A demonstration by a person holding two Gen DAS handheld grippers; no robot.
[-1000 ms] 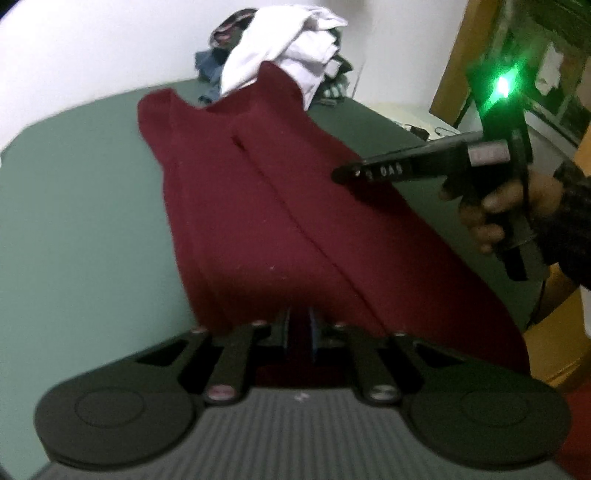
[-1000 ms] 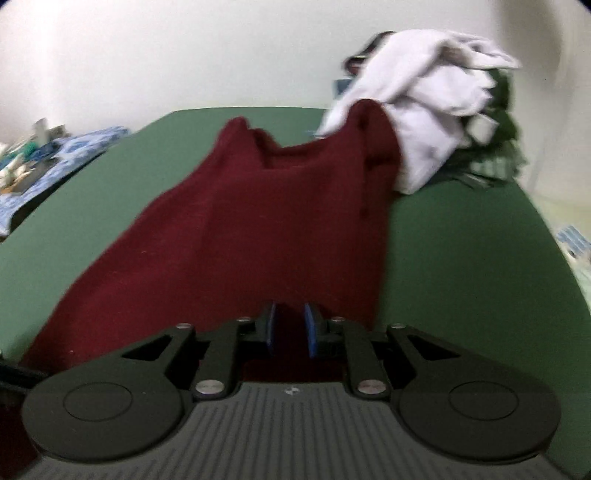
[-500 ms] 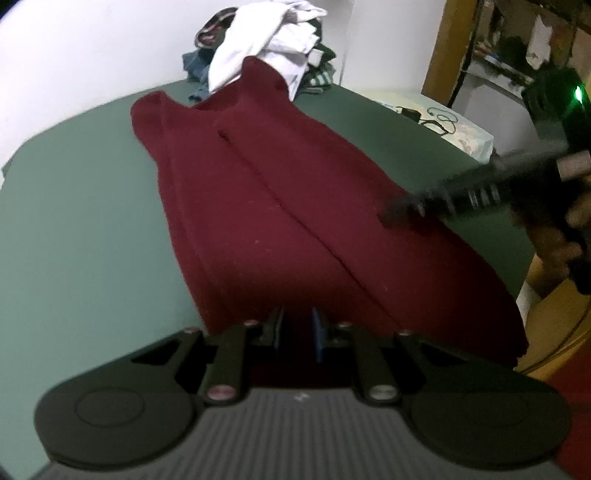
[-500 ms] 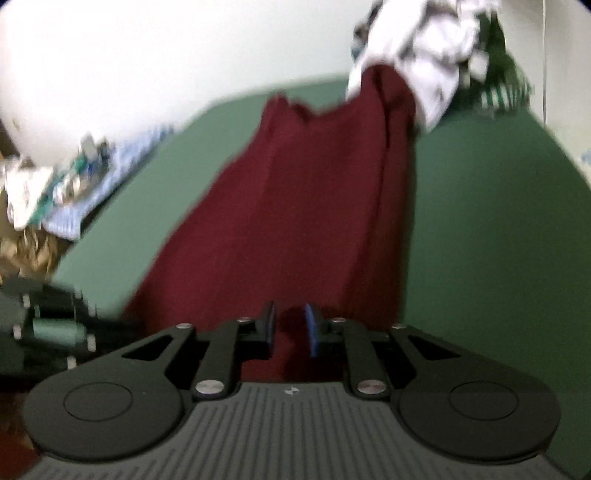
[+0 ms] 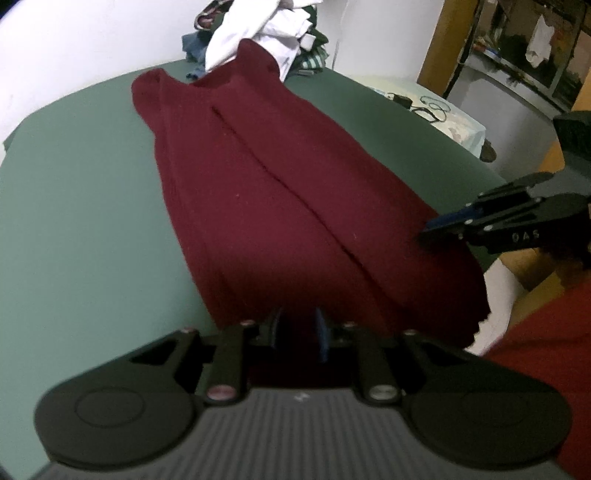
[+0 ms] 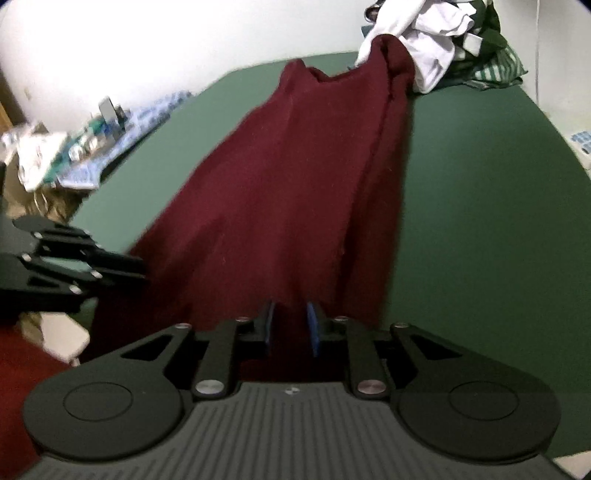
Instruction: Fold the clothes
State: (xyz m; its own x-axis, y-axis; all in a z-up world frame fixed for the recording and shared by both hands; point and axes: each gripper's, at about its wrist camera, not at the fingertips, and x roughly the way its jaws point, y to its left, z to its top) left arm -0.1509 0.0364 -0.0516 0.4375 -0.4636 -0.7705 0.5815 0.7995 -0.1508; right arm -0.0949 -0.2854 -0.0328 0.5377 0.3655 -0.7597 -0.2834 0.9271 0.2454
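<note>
A long dark red garment (image 5: 288, 192) lies stretched lengthwise on the green table (image 5: 74, 203), with a crease running down its middle. My left gripper (image 5: 297, 328) is shut on its near hem, cloth showing between the blue pads. In the right wrist view the same garment (image 6: 288, 184) runs up to my right gripper (image 6: 290, 325), which is shut on the hem too. The right gripper (image 5: 432, 227) shows from the side at the garment's right edge. The left gripper (image 6: 136, 273) shows at the garment's left edge.
A pile of white, green and striped clothes (image 5: 266, 26) sits at the table's far end, touching the garment's top. Cables (image 5: 432, 107) lie on a pale surface to the right. Clutter (image 6: 74, 147) lies beyond the table's left edge (image 6: 122, 162). A person's red clothing (image 5: 546, 350) is close by.
The right gripper has moved from above the garment's middle down to its right near edge. Both grippers have drawn back, and the garment lies longer and flatter.
</note>
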